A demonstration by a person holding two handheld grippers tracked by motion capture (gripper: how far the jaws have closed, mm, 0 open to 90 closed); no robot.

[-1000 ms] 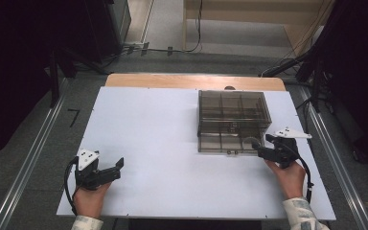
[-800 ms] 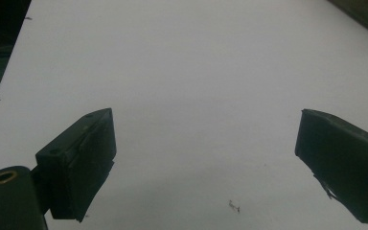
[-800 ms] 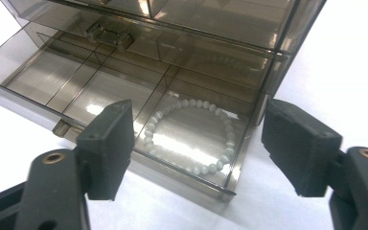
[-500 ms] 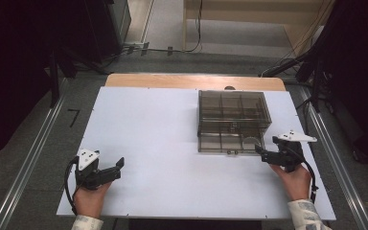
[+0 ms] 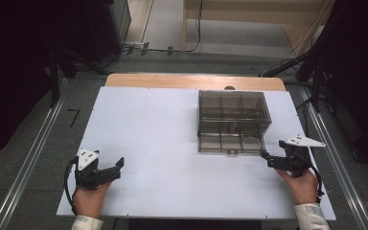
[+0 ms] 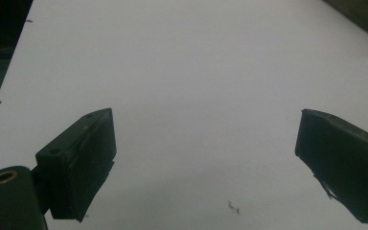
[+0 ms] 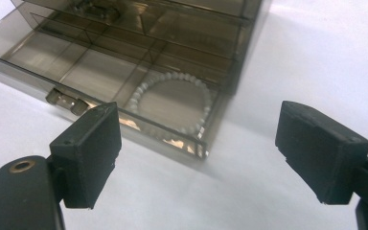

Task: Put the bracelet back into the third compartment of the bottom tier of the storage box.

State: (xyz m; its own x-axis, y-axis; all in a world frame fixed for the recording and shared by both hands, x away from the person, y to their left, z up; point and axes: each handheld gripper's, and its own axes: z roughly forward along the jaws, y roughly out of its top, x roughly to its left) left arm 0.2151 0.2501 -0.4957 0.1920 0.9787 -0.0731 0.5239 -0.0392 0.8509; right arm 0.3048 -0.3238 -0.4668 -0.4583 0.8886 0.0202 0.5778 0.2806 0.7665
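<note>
Both tongs are released: my left tongs (image 5: 117, 166) rest empty on the worktop (image 5: 163, 143). My right tongs (image 5: 264, 154), jaws just opening with nothing between them, sit beside the box (image 5: 233, 120) holding a bead bracelet (image 7: 172, 103).

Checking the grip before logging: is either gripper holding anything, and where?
Nothing is held. The right gripper is open beside the box; the left gripper is open above the bare table.

A white worktop (image 5: 172, 143) rests on a wooden board (image 5: 172, 80). Grey floor (image 5: 167, 28), cables (image 5: 191, 45) and metal rails (image 5: 28, 158) surround it.
</note>
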